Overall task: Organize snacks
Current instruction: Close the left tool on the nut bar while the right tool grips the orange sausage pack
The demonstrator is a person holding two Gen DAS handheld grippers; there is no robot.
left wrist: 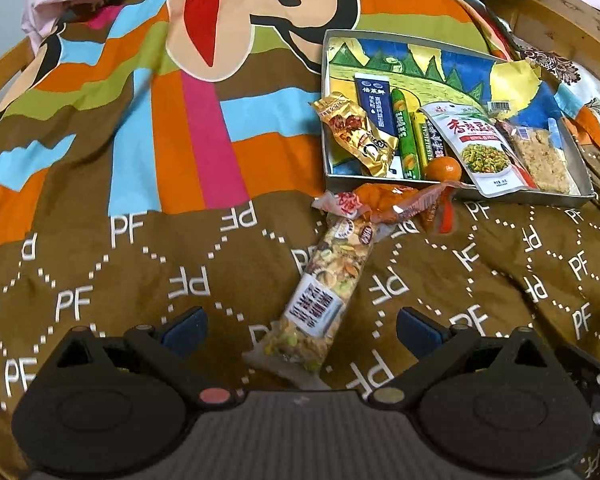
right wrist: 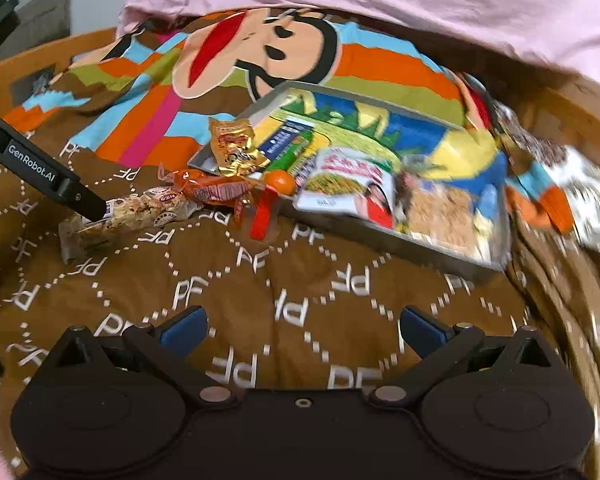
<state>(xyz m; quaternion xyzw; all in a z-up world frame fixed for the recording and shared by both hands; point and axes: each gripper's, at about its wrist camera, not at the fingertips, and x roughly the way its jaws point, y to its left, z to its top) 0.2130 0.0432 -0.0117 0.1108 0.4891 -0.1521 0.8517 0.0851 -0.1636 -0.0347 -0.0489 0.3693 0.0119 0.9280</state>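
A long nut-mix snack bar lies on the brown bedspread, its near end between the open fingers of my left gripper. An orange-red wrapped snack lies across its far end, against the metal tray. The tray holds a gold packet, a blue packet, green sticks, a small orange, a white pea-snack bag and a rice-crisp bar. My right gripper is open and empty over bare bedspread. In the right wrist view the left gripper's finger rests at the bar.
A pink blanket is bunched at the back of the bed. A wooden bed frame runs along the right and left edges. A patterned cloth lies right of the tray.
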